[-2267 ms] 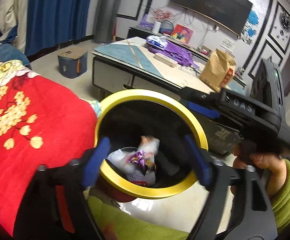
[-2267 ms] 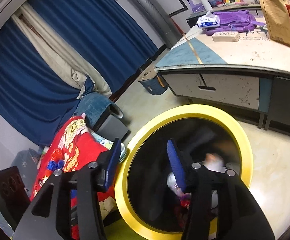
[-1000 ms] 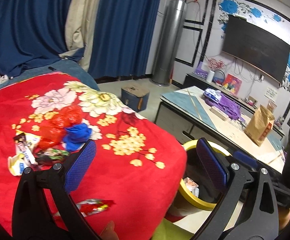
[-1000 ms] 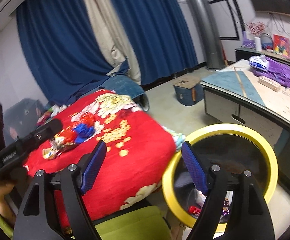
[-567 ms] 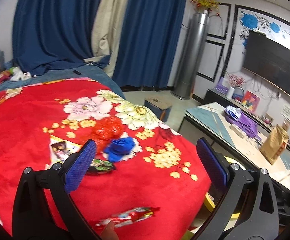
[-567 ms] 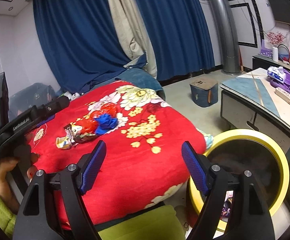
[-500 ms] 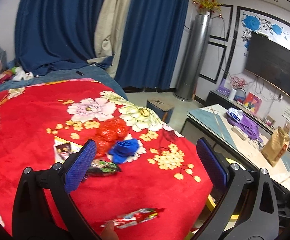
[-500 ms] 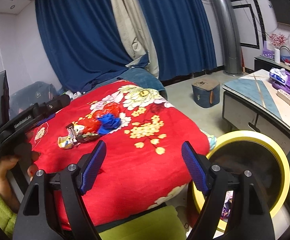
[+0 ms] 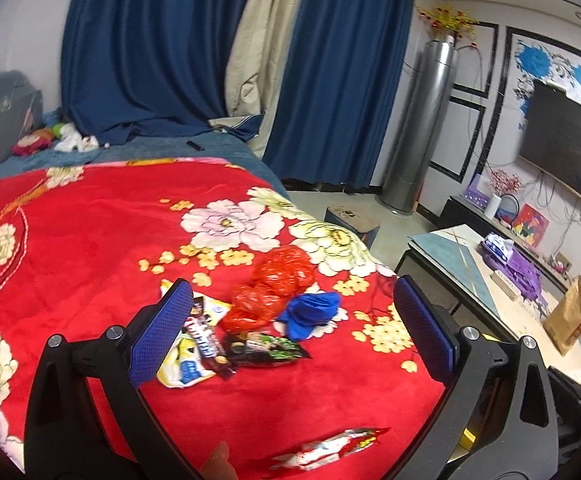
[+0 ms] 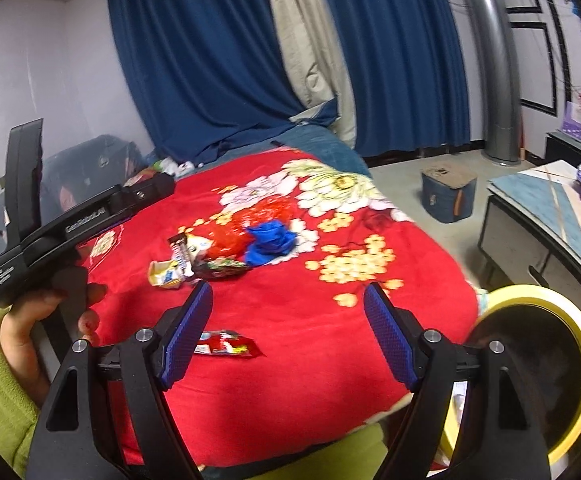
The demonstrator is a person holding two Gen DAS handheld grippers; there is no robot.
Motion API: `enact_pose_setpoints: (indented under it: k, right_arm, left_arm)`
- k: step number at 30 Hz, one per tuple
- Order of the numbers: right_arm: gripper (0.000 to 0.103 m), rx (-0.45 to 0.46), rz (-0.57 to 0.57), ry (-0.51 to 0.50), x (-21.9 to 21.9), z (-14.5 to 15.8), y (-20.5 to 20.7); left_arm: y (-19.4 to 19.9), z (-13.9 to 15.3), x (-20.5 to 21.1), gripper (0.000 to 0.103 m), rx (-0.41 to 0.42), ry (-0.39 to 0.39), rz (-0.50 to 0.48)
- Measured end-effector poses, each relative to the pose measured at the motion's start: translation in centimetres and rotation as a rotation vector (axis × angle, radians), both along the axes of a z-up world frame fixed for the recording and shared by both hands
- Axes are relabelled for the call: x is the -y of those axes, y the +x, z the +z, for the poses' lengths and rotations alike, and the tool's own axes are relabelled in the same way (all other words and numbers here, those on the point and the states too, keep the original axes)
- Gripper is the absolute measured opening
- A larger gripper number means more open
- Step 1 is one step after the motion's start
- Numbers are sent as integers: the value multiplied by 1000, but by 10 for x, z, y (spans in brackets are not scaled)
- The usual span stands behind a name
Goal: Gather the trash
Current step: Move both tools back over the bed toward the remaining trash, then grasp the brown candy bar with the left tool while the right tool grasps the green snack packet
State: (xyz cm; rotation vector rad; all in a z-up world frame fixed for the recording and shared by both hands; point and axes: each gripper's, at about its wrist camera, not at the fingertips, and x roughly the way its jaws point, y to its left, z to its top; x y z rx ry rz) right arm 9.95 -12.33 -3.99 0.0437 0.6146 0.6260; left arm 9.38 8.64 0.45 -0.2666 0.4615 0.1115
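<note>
- Currently both empty: left gripper (image 9: pixel 292 330) and right gripper (image 10: pixel 288 334) spread wide over red blanket (image 9: pixel 90 248).
- Likely to pinch plush fabric along with flat red wrapper (image 10: pixel 226 347).
- Could scatter the wrapper pile (image 9: pixel 246 320), away from yellow-rimmed bin (image 10: pixel 570 364).

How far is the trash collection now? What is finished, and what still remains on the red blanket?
Done: some wrappers already lie inside the yellow-rimmed bin. In hand: nothing; the left tongs and right tongs are both open and empty. Left: the red-and-white wrapper near the blanket edge, and the pile of red bag, blue bag and snack packets.
</note>
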Motion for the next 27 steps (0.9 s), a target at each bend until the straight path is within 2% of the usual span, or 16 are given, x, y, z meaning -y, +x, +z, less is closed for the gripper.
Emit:
enact_pose_setpoints:
  k: [7, 9, 13, 15, 17, 22, 27]
  right_arm:
    - [75, -40, 78, -19, -39, -8, 13]
    - [70, -56, 95, -27, -49, -12, 17]
    - [64, -97, 117, -32, -70, -19, 31]
    - [56, -119, 114, -22, -77, -21, 39]
    - [55, -136, 120, -12, -85, -22, 48]
    - [49, -206, 112, -11, -106, -32, 70]
    - [45, -301, 89, 2, -119, -50, 91]
  left_arm:
    - [2, -11, -32, 92, -24, -57, 39]
    - [2, -13, -38, 92, -25, -67, 47]
    - [4, -19, -53, 79, -34, -99, 58]
    - [5, -23, -62, 70, -40, -123, 57]
    - [7, -28, -69, 60, -48, -145, 53]
    - [14, -40, -75, 44, -77, -174, 29]
    - [21, -51, -76, 43, -107, -185, 2]
